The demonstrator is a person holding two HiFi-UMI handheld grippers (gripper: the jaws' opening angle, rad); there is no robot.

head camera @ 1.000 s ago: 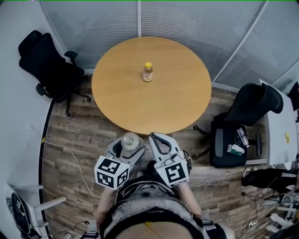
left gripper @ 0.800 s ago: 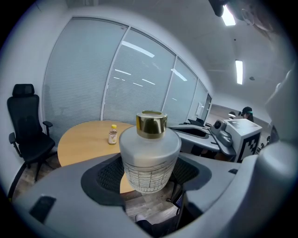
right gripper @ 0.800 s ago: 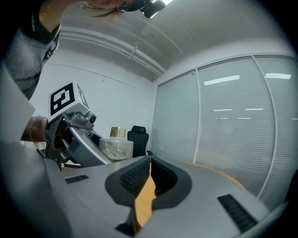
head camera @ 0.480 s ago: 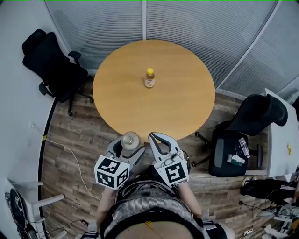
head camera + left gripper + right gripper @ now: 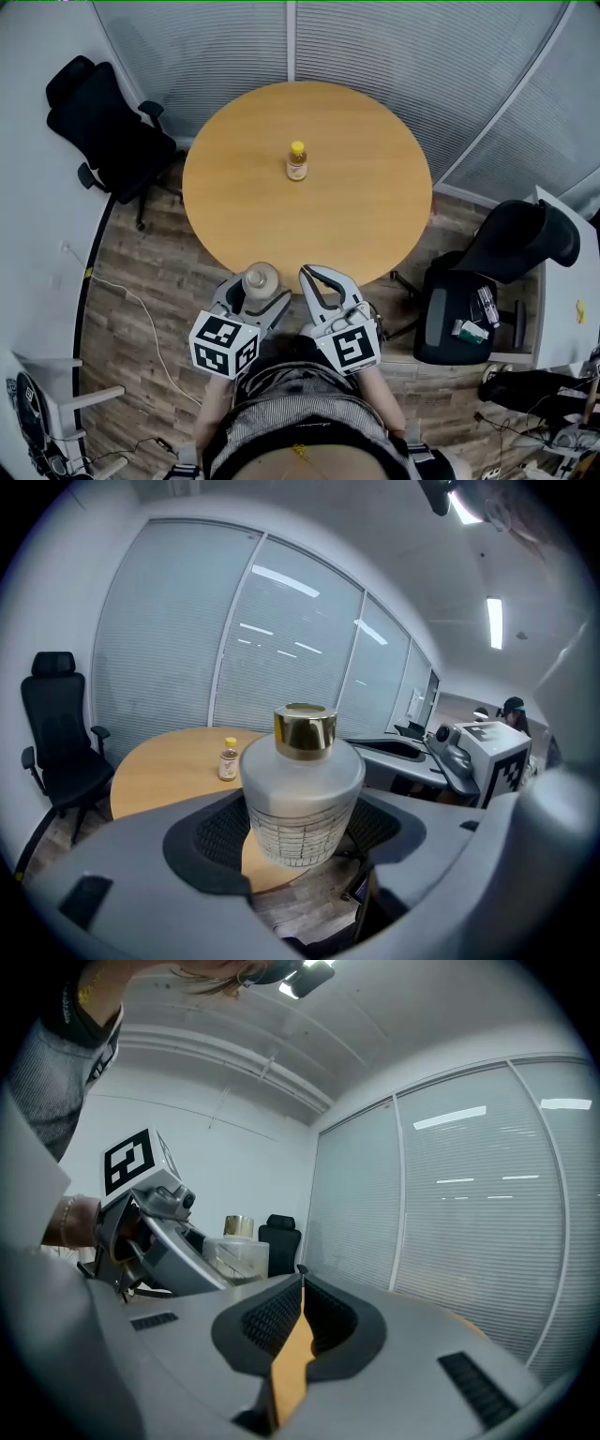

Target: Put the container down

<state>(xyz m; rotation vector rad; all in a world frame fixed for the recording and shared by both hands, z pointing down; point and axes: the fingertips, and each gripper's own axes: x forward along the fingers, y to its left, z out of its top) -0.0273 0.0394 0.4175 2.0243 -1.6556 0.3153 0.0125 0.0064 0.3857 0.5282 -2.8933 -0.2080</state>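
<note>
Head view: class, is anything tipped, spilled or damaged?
Nothing stands out: the small yellow-capped bottle stands upright on the round wooden table; the frosted gold-capped glass container sits upright in the left gripper.

Your container (image 5: 300, 794) is frosted white with a gold cap and a fine grid pattern round its lower half. Your left gripper (image 5: 259, 285) and right gripper (image 5: 307, 275) are grey, with black meshed pads (image 5: 217, 834) and cubes (image 5: 223, 345) of black-and-white squares. The table (image 5: 356, 206) is plain tan wood. The small bottle (image 5: 296, 161) at its centre is amber, capped yellow.
</note>
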